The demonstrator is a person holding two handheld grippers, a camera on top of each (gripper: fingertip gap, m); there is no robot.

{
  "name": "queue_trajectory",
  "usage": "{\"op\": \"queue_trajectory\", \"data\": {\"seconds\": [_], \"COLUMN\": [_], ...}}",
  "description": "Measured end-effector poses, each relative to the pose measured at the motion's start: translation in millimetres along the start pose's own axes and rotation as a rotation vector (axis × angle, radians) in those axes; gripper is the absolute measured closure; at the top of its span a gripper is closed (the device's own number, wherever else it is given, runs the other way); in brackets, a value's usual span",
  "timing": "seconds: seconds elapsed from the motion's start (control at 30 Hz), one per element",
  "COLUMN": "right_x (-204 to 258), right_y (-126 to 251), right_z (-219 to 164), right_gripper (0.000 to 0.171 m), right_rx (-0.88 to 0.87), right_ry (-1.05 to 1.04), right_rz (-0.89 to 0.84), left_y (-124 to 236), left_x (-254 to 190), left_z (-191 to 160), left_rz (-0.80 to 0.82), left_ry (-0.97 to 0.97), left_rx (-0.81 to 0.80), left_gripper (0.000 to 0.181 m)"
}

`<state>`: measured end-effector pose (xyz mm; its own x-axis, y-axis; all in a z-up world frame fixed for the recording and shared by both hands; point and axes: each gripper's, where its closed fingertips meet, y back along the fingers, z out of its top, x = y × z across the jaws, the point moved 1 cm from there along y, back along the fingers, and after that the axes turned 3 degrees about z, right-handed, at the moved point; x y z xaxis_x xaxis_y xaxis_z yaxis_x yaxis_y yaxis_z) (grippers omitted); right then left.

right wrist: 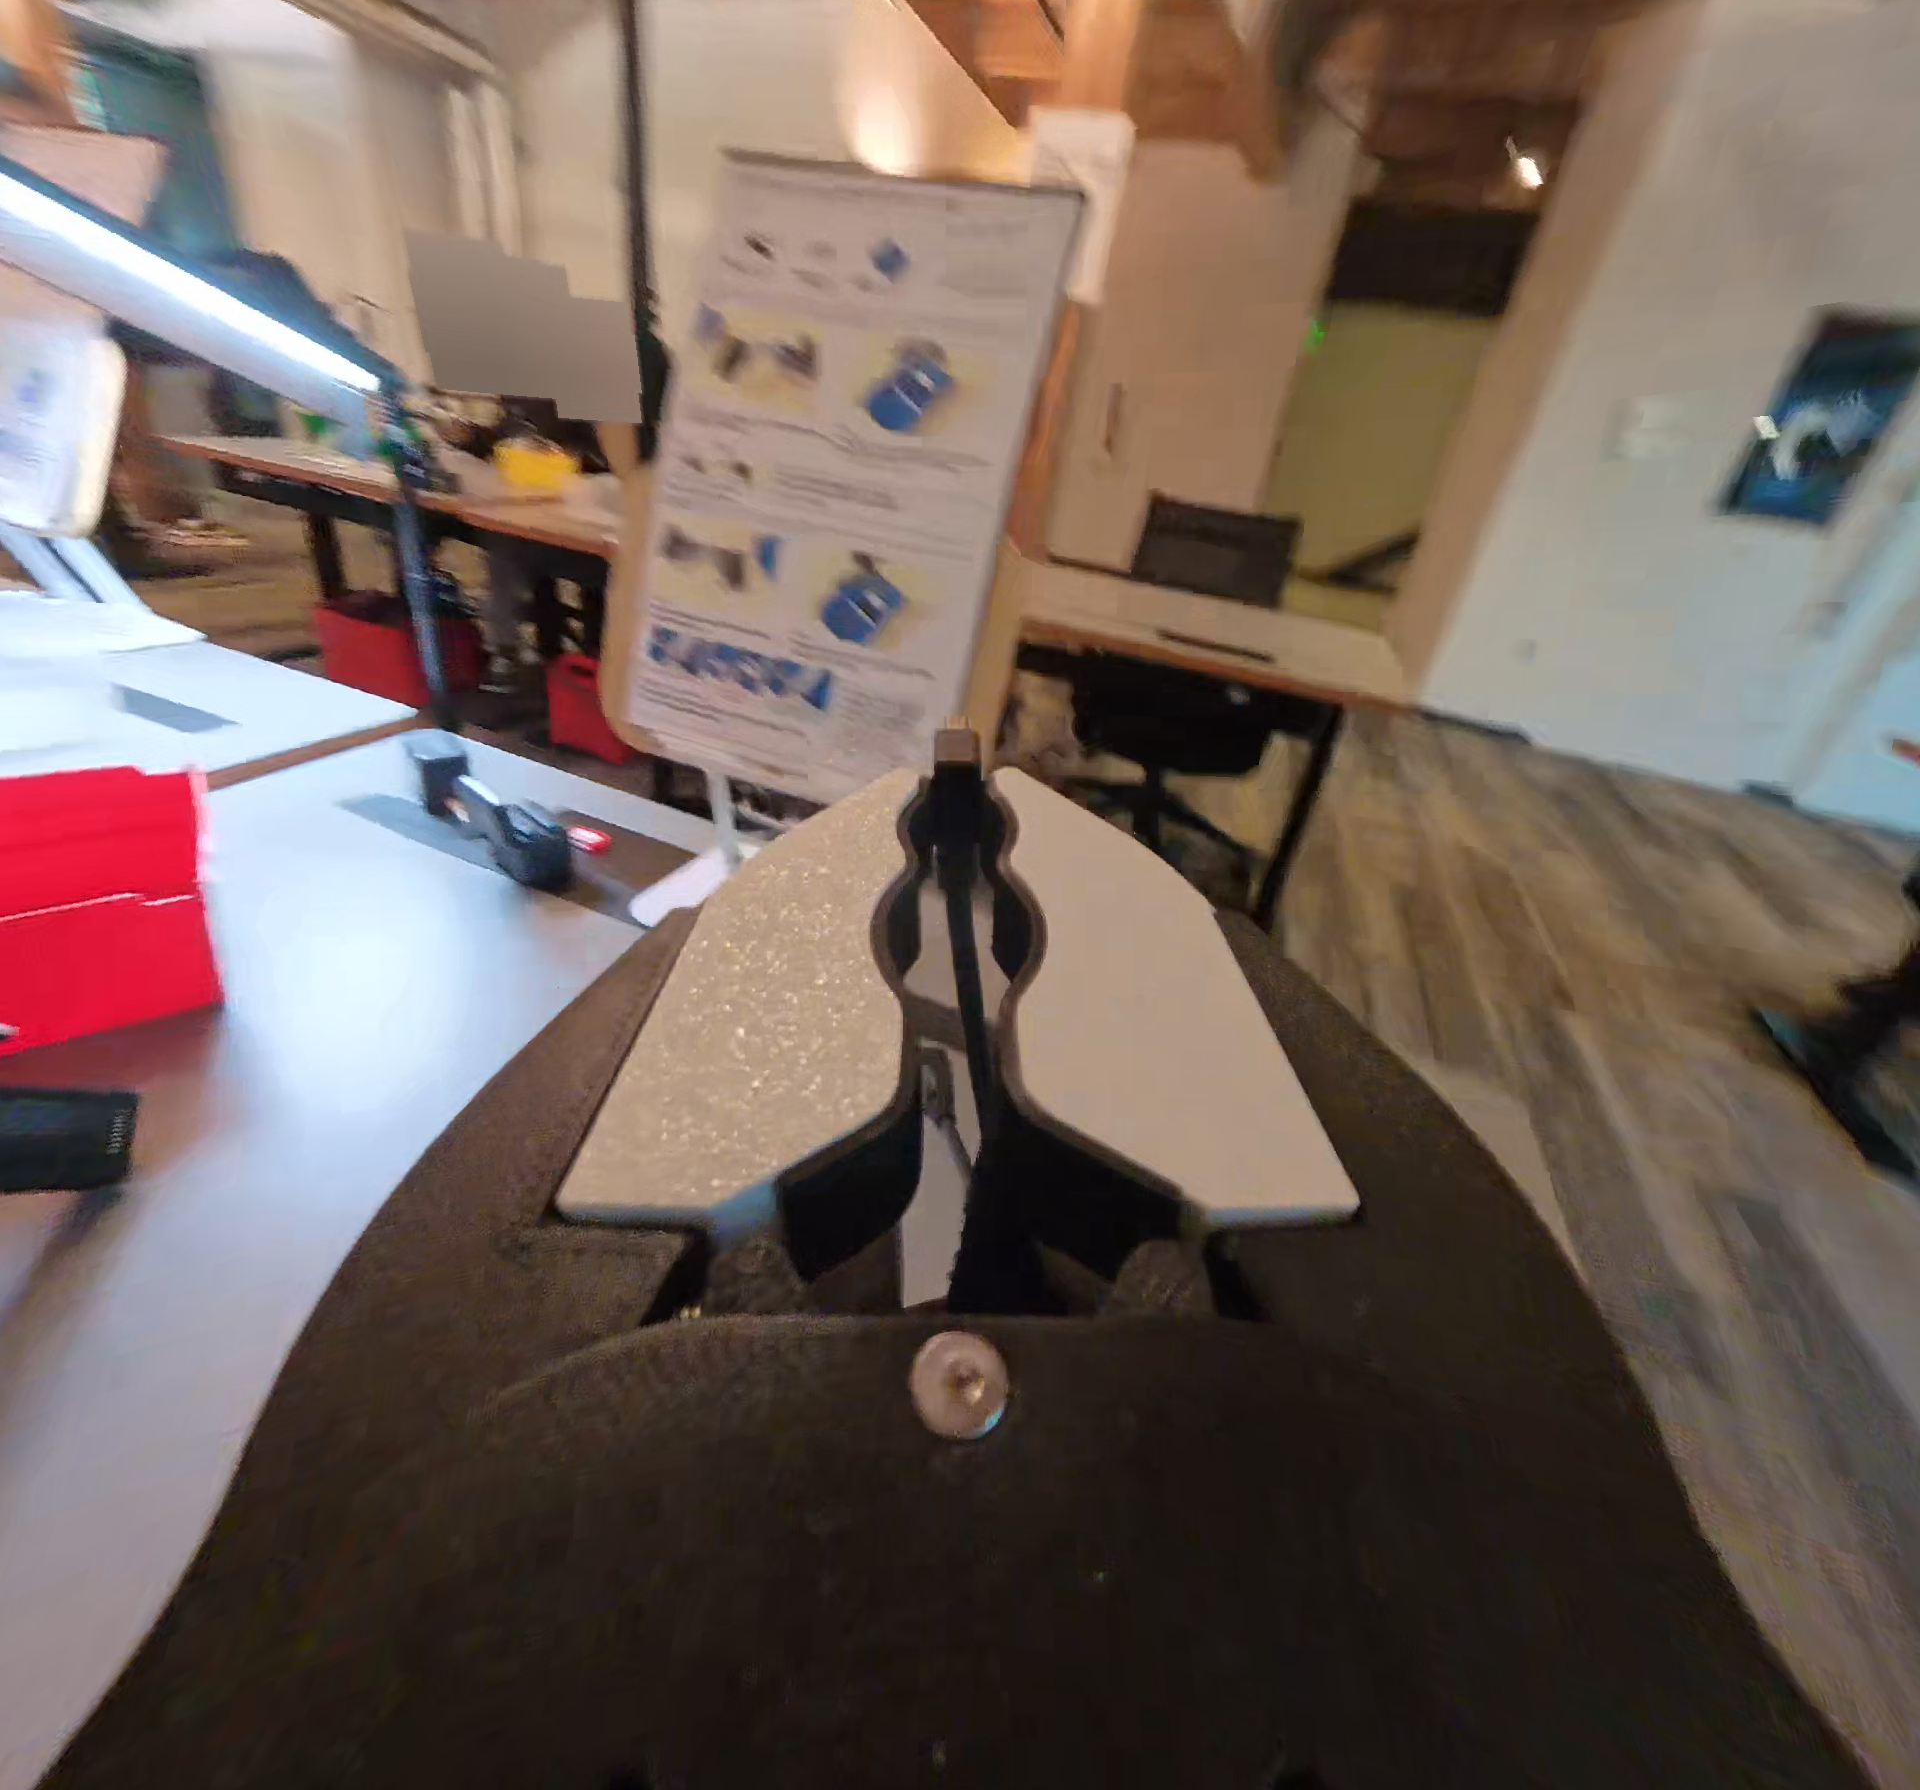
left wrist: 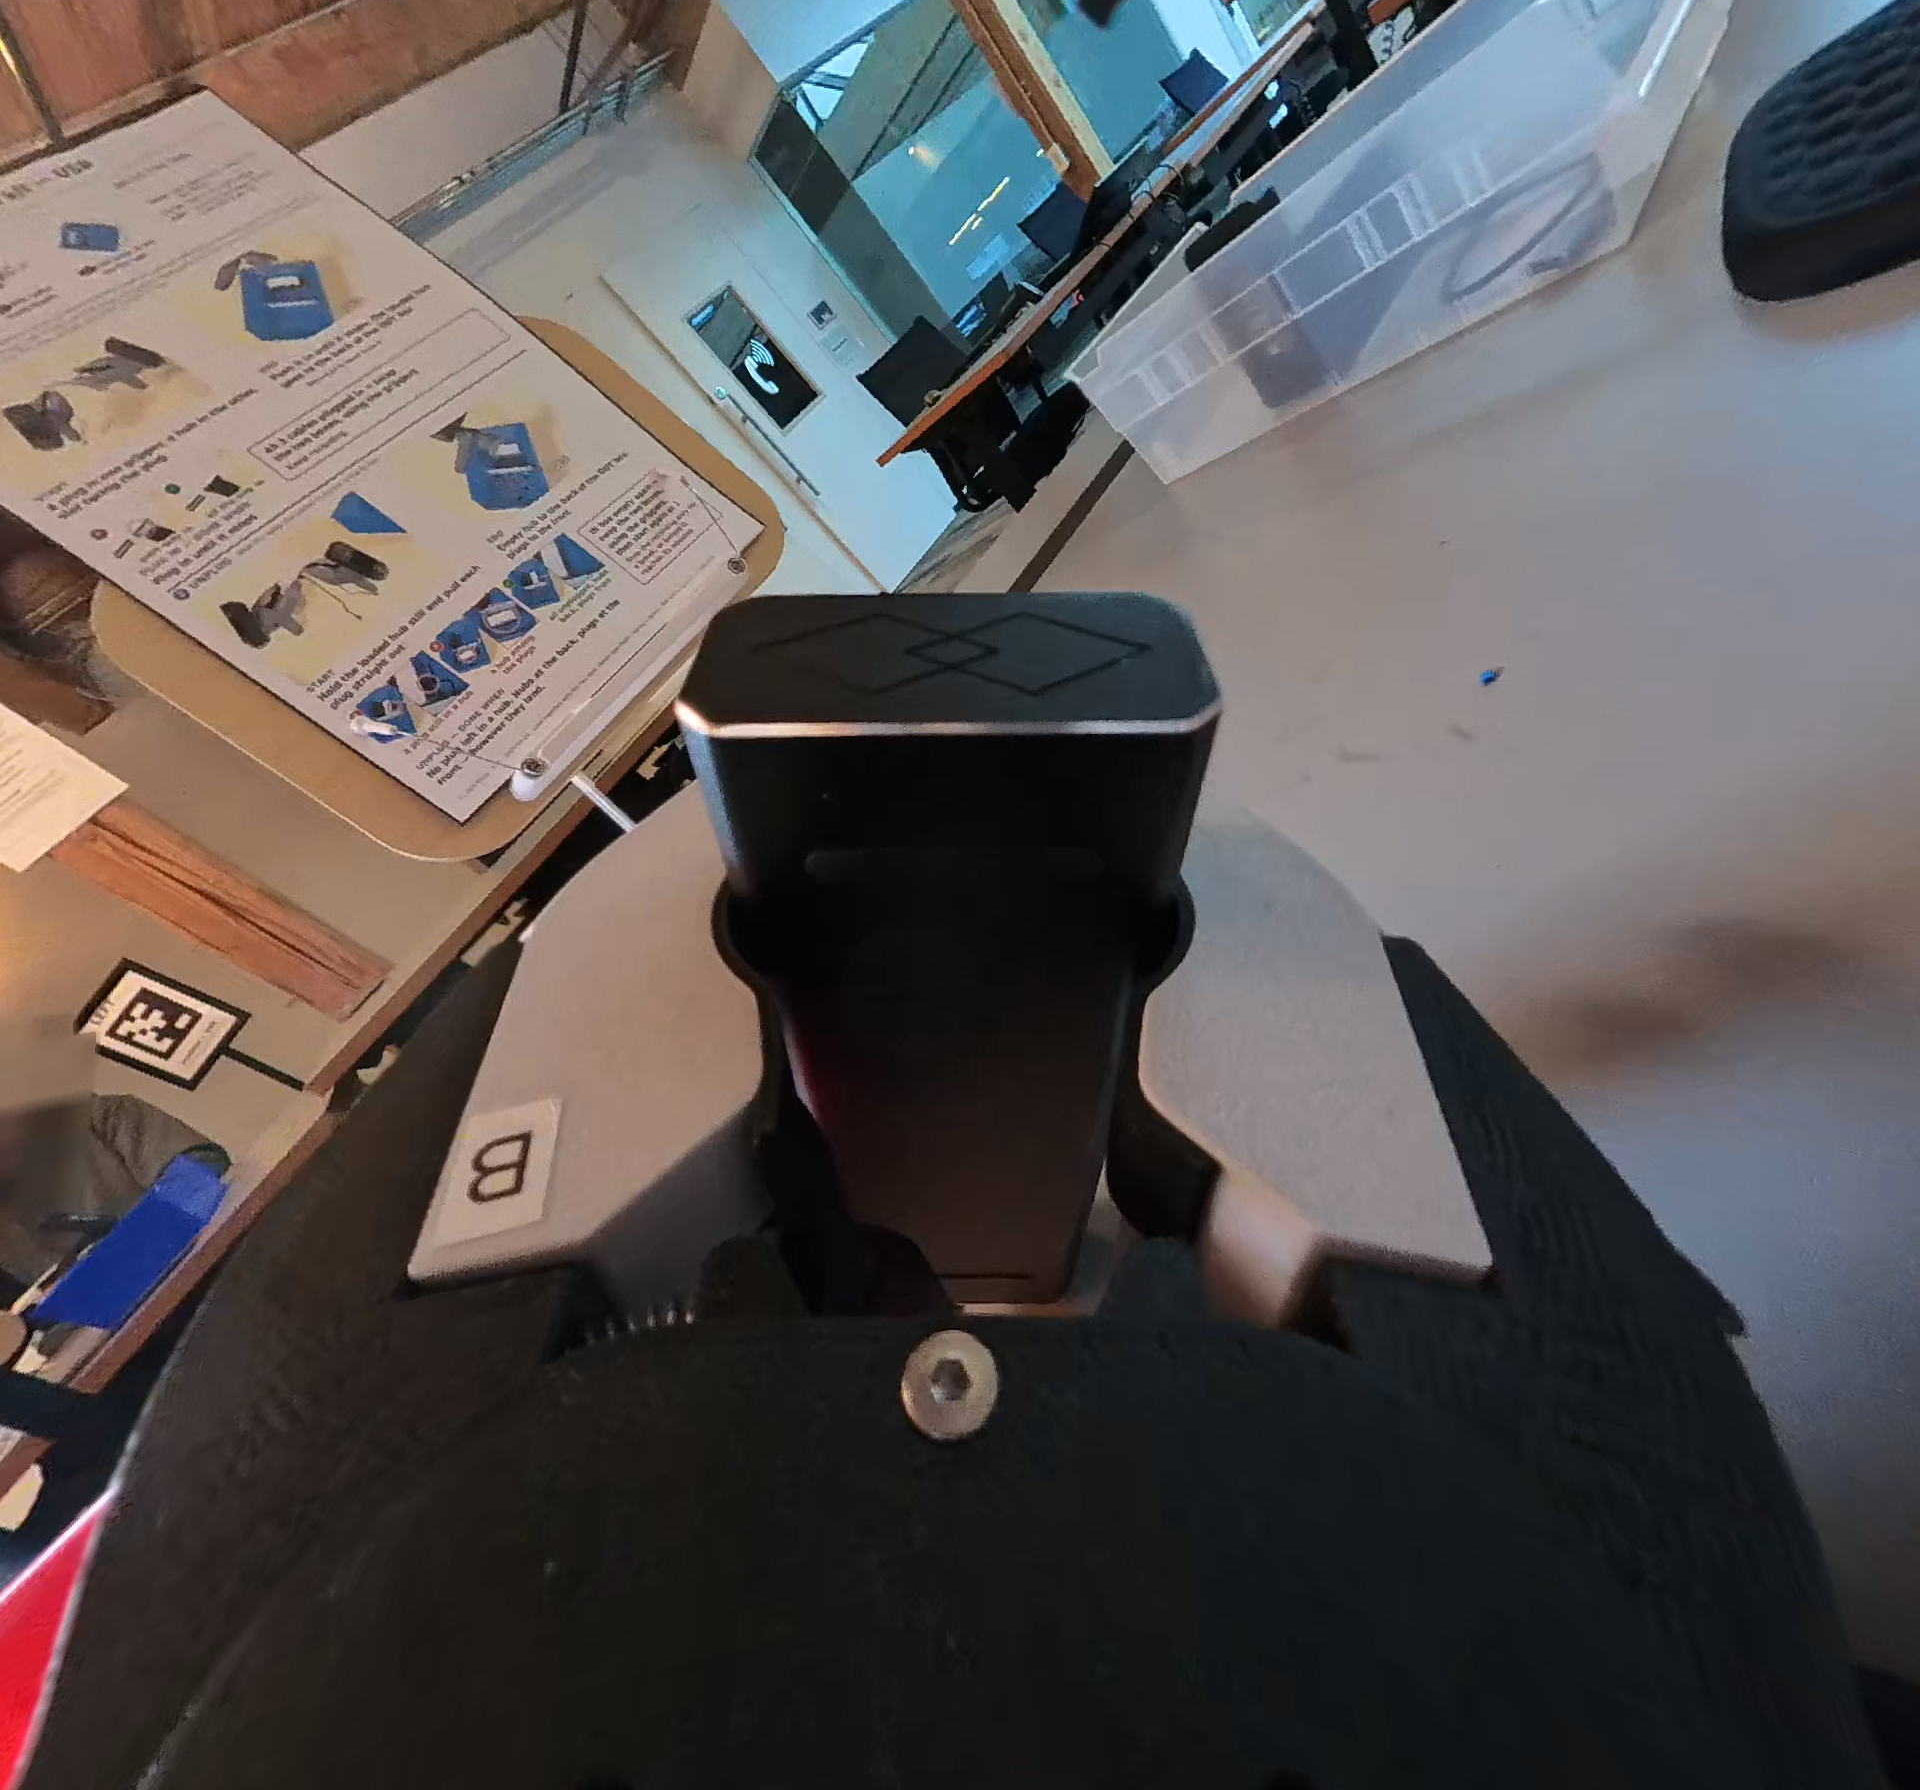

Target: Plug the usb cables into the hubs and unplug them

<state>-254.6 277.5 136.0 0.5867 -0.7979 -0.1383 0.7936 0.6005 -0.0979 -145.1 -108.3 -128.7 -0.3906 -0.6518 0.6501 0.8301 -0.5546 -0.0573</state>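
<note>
In the left wrist view, my left gripper (left wrist: 951,919) is shut on a dark grey USB hub (left wrist: 945,764), which stands up between the grey fingers with its flat end face toward the camera, held above the white table (left wrist: 1455,701). In the right wrist view, my right gripper (right wrist: 956,795) is shut on a black USB cable plug (right wrist: 956,748). The metal tip pokes out past the fingertips and the black cable (right wrist: 971,992) runs back between the fingers. The hub's ports are hidden.
A clear plastic bin (left wrist: 1403,213) and a black mesh pad (left wrist: 1829,161) lie far right on the table. An instruction sheet on a stand (left wrist: 343,452) shows left; it also shows in the right wrist view (right wrist: 842,473). A red box (right wrist: 99,899) and a black device (right wrist: 62,1138) lie left. Some 50 centimeters of space lies between my two pairs of fingers.
</note>
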Motion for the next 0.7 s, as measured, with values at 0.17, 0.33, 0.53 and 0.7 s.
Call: {"op": "queue_trajectory", "data": {"seconds": [0.17, 0.33, 0.53, 0.7], "right_x": [-44.6, -83.6, -108.0, -124.2], "right_y": [10.9, 25.0, 26.5, 36.9], "right_z": [-64.2, -98.6, -189.3, -277.8], "right_gripper": [0.163, 0.163, 0.163, 0.163], "right_rx": [0.023, 0.080, 0.361, 0.658], "right_ry": [-0.152, -0.295, -0.494, -0.635], "right_rz": [-0.108, -0.194, -0.194, -0.274], "left_y": [-0.5, -0.7, -0.6, -0.4], "left_x": [1.3, 3.4, 3.2, 4.2], "left_z": [-1.9, -2.5, -4.4, -3.5], "left_rz": [0.009, 0.012, 0.016, 0.016], "left_ry": [-0.008, 0.005, -0.020, 0.004], "left_rx": [-0.002, -0.001, 0.007, 0.004], "left_gripper": [0.109, 0.107, 0.105, 0.107]}}
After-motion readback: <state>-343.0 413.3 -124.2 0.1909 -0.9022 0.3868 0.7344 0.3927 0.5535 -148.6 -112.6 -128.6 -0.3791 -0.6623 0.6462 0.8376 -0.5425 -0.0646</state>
